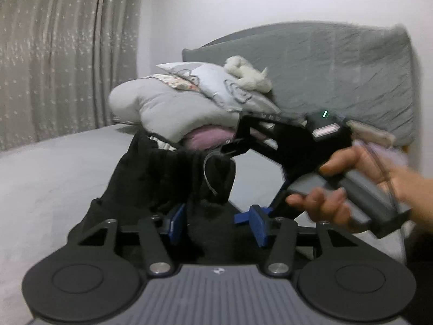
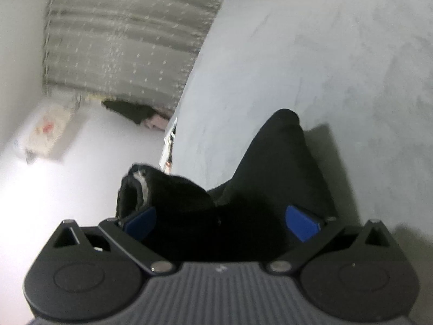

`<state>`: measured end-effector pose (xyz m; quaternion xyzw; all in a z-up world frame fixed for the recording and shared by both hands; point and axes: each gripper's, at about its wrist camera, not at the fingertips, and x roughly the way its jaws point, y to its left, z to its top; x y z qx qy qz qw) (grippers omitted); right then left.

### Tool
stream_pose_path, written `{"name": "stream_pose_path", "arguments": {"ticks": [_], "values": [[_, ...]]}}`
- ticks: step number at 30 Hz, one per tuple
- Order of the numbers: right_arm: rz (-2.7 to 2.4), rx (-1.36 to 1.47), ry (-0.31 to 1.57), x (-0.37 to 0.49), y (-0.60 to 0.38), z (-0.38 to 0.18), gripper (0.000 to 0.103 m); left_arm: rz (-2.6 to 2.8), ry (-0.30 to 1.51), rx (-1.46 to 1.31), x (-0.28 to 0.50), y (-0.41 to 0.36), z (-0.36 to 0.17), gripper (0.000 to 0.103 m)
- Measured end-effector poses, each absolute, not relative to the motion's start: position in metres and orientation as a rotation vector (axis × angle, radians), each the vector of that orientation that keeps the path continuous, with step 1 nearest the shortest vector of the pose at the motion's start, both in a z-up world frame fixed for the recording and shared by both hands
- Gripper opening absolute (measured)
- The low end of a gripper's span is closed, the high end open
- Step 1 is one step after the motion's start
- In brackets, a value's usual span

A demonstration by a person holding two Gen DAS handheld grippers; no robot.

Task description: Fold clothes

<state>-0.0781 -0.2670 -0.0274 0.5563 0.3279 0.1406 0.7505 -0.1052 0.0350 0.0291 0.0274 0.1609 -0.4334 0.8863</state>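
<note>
Left gripper (image 1: 216,220): blue pads apart; black garment (image 1: 167,178) bunched between them, the right pad standing clear of the cloth, so no firm clamp.
Right gripper (image 2: 220,220): jaws wide, dark cloth filling the gap; whether the pads press it, cannot tell.
Garment: lifted above the grey bed (image 1: 48,178), strung from the left gripper's pads up and away to the right gripper's tips.
Long axis: roughly along the left gripper's line of sight.
Nearer hand: left.
Pose: right hand (image 1: 349,189) wraps its handle, tool rolled over, pointing leftward in the left view.
Far: pillow pile (image 1: 173,100), curtain (image 1: 62,54).
</note>
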Motion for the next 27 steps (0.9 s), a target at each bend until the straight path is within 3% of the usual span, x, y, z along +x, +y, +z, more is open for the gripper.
{"name": "stream_pose_path", "arguments": {"ticks": [6, 10, 18, 19, 20, 21, 24, 27], "values": [[0.335, 1.323, 0.694, -0.078, -0.27, -0.046, 0.103, -0.84, 0.324, -0.062, -0.101, 0.085, 0.045, 0.051], [0.322, 1.356, 0.697, -0.072, -0.273, -0.063, 0.103, -0.737, 0.408, -0.069, -0.088, 0.098, 0.041, 0.051], [0.281, 1.039, 0.758, -0.055, -0.237, -0.047, 0.102, -0.636, 0.529, -0.094, -0.062, 0.09, 0.023, 0.051], [0.281, 0.992, 0.762, -0.052, -0.229, -0.043, 0.099, -0.636, 0.536, -0.098, -0.061, 0.089, 0.021, 0.051], [0.275, 0.937, 0.765, -0.049, -0.218, -0.034, 0.076, -0.635, 0.537, -0.097, -0.06, 0.087, 0.021, 0.051], [0.268, 0.893, 0.759, -0.05, -0.211, -0.028, 0.046, -0.631, 0.536, -0.092, -0.06, 0.087, 0.021, 0.051], [0.304, 0.874, 0.702, -0.056, -0.203, -0.007, 0.038, -0.617, 0.509, -0.112, -0.06, 0.091, 0.023, 0.051], [0.35, 0.83, 0.636, -0.067, -0.199, 0.022, 0.037, -0.621, 0.481, -0.189, -0.054, 0.096, 0.026, 0.051]]}}
